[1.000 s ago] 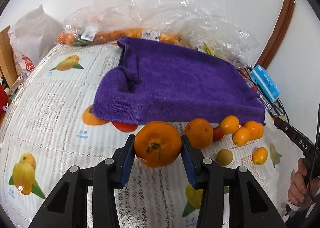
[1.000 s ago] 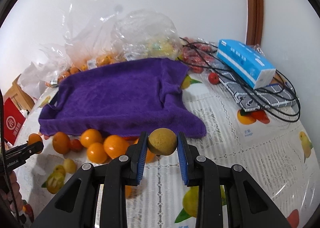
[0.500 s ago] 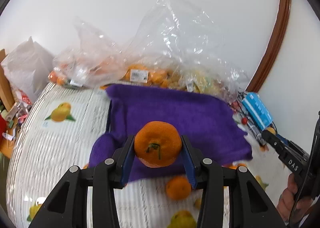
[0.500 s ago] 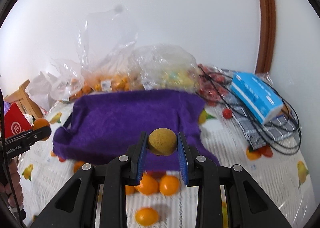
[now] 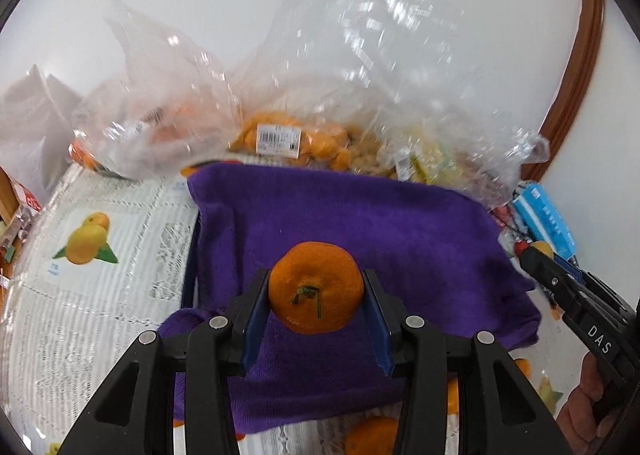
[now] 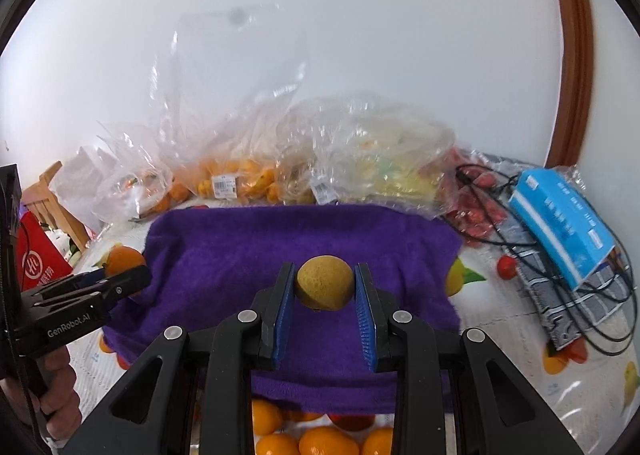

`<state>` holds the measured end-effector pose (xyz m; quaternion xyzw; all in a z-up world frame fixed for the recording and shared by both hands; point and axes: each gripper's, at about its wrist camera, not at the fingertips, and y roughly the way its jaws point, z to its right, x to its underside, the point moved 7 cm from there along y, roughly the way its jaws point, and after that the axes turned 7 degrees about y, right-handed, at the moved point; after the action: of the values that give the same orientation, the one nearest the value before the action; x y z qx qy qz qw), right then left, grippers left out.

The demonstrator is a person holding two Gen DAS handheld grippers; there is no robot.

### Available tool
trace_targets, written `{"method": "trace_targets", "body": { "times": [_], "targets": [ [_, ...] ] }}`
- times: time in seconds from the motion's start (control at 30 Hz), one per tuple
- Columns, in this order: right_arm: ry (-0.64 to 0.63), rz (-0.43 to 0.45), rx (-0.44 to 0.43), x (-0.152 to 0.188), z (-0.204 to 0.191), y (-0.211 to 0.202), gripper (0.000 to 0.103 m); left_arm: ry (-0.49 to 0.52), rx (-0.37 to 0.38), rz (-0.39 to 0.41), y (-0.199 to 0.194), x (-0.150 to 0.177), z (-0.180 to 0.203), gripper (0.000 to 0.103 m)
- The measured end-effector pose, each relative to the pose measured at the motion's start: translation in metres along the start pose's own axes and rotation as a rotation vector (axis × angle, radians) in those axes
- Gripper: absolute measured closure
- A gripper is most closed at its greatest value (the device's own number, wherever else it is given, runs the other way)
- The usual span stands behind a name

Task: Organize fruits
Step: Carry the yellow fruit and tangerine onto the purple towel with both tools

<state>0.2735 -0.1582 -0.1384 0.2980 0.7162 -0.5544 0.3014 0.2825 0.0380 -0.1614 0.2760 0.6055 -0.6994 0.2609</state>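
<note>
The left tongs (image 5: 316, 305) pinch a soft-skinned mandarin (image 5: 316, 287) across its middle, the right tongs (image 6: 325, 301) a small, firm yellow-brown fruit (image 6: 325, 282); both look light and bruisable.

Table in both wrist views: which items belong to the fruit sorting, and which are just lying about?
Job:
- left gripper holding mandarin
- right gripper holding yellow-brown fruit
- purple towel
- loose oranges
- bagged fruit

Lying about:
- blue box
- black cables
- checked cloth

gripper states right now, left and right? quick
Left gripper: closed on the orange mandarin, over the purple towel.
Right gripper: closed on the small yellow-green fruit.
</note>
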Motion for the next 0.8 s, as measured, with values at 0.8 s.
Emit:
{"method": "trace_targets", "body": {
  "times": [0.8],
  "targets": [
    [0.040, -0.141, 0.027, 0.030, 0.023, 0.052, 0.074, -0.022, 0.011, -0.071, 0.032, 0.018, -0.004, 0.061]
  ]
}}
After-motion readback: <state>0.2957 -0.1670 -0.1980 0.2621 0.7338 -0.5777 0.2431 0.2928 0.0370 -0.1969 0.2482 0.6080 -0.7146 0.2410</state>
